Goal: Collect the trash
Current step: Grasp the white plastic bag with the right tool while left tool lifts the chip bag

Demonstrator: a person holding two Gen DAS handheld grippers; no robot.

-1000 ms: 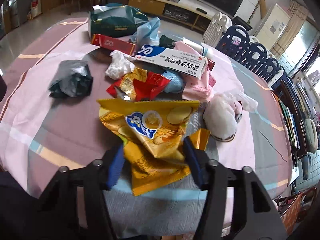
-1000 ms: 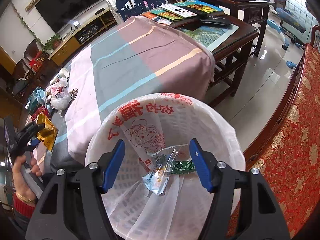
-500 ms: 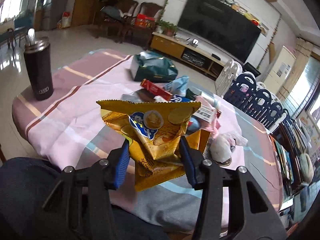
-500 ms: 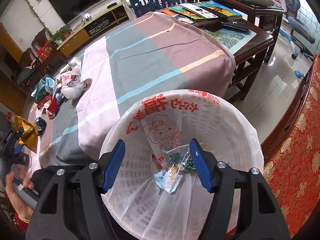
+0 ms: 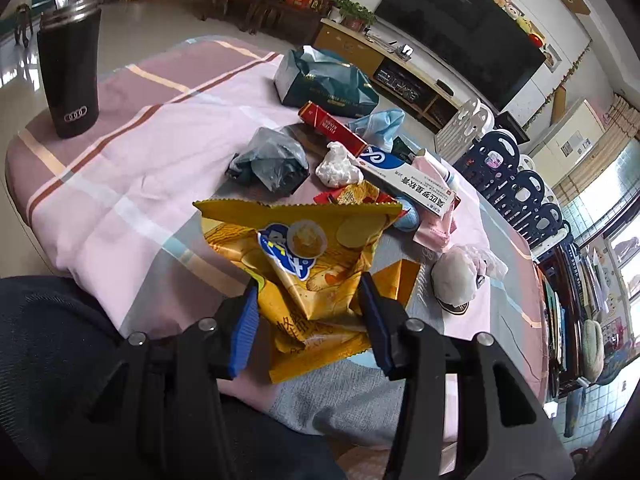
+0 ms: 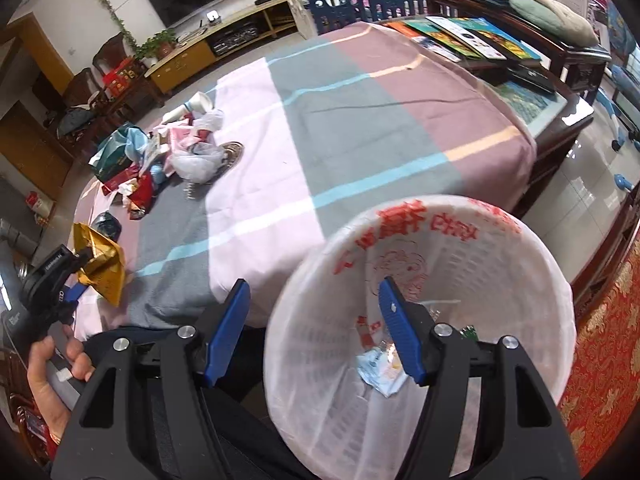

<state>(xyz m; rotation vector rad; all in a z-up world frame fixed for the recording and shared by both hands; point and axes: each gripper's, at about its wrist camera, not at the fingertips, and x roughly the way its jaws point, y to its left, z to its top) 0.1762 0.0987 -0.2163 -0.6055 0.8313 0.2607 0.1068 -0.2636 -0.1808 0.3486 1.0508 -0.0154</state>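
Lifting clear of the surface (image 5: 132,184), the left gripper (image 5: 308,316) pinches the yellow chip bag (image 5: 312,260); right gripper (image 6: 316,328), spread apparently empty, has drifted beside the lined bin (image 6: 520,280), so dropping comes next.

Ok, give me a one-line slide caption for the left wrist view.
Left gripper clamps a yellow chip bag, lifted above the striped tablecloth and remaining trash pile.
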